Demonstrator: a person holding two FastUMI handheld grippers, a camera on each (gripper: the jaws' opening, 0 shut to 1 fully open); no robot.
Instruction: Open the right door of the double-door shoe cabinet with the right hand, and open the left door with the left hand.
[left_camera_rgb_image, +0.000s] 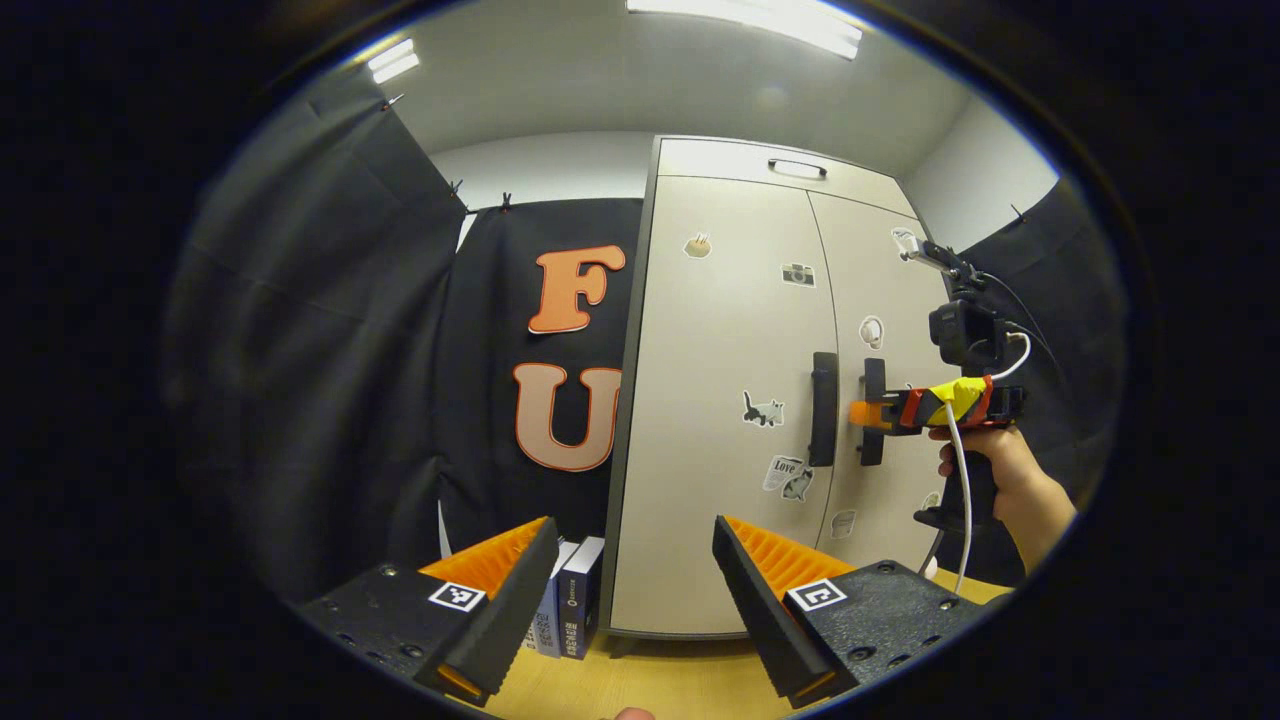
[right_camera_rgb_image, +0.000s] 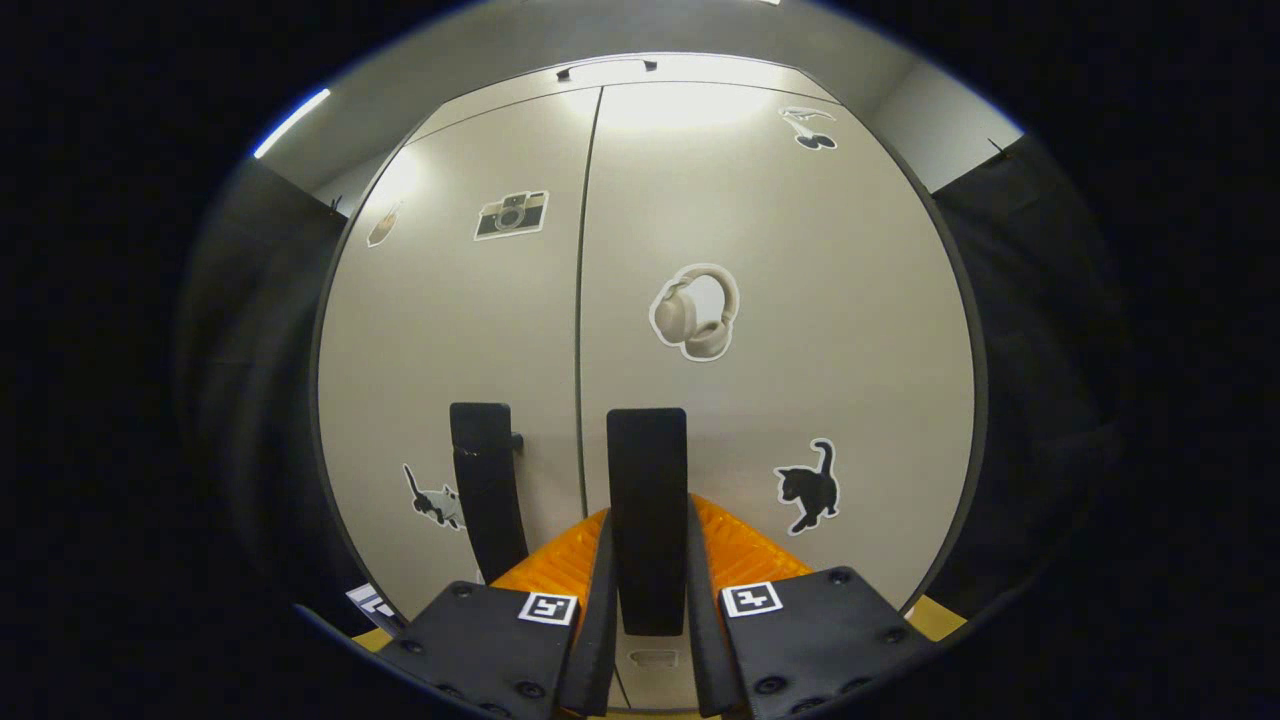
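The shoe cabinet (left_camera_rgb_image: 720, 400) stands on a wooden floor (left_camera_rgb_image: 640, 680) against the black cloth, both doors flush and closed. The right gripper (right_camera_rgb_image: 648, 600) is clenched on the right door handle (right_camera_rgb_image: 647, 500), one finger pressing each side of the black bar. The left door handle (left_camera_rgb_image: 823, 408) sits just beside it, untouched. The left gripper (left_camera_rgb_image: 635, 590) hangs well back from the cabinet, low and left of the handles, fingers spread apart and grasping nothing. Books (left_camera_rgb_image: 575, 600) lean at the cabinet's left foot.
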